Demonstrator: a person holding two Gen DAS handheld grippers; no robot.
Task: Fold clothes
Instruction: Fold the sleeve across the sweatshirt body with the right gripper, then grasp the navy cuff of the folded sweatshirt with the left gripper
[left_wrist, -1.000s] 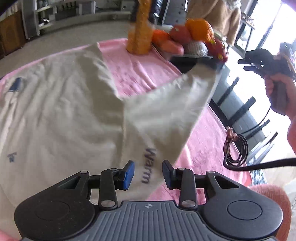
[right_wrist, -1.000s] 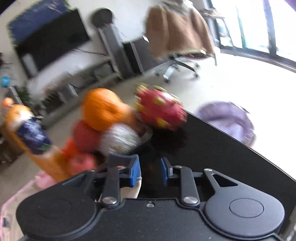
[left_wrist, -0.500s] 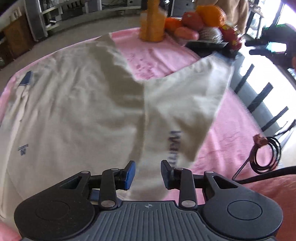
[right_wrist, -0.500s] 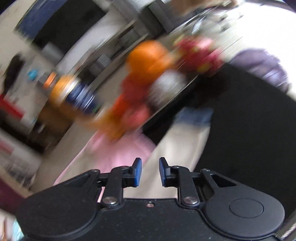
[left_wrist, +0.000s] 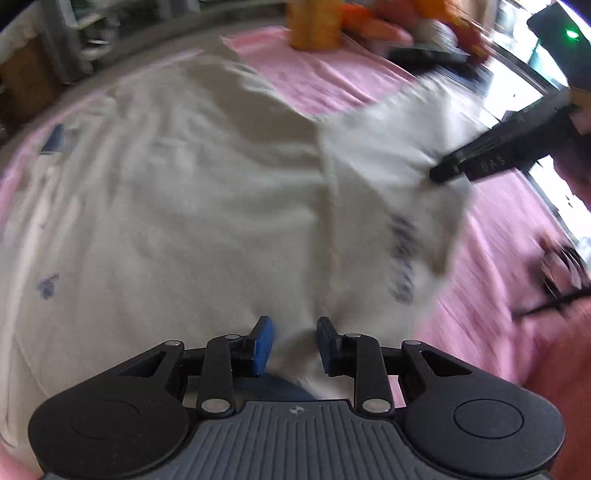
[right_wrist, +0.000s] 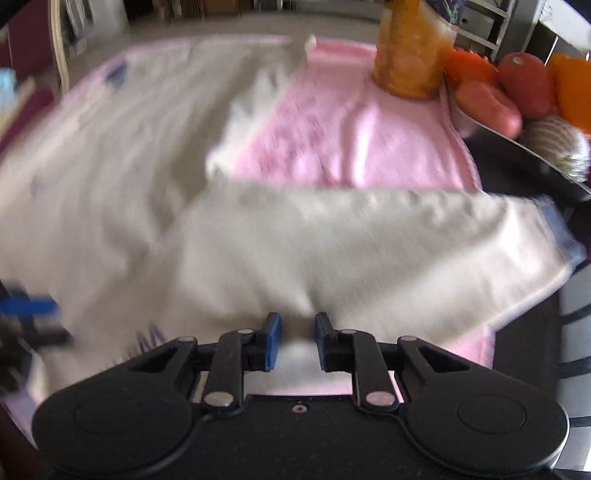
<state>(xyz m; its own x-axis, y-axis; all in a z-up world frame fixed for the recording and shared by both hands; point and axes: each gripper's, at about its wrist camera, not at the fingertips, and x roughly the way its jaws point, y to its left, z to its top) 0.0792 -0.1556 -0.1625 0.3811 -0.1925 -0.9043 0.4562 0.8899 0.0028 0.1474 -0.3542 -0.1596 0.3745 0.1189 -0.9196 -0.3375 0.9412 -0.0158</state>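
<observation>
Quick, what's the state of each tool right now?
Left tool: jaws just closing, cream garment between them; grip cannot be told.
Right tool: jaws just closing over the sleeve; grip cannot be told.

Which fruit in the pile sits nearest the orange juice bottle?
The bright orange-red fruit, directly beside the orange juice bottle; the others lie farther right.

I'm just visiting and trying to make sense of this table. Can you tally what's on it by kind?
Cream garment: 1
Pink cloth under it: 1
Orange bottle: 1
Fruit tray: 1
Fruit pieces in the tray that show clearly: 5, among them an orange; blur may hide more
Handheld grippers: 2, left gripper and right gripper
Total: 11
</observation>
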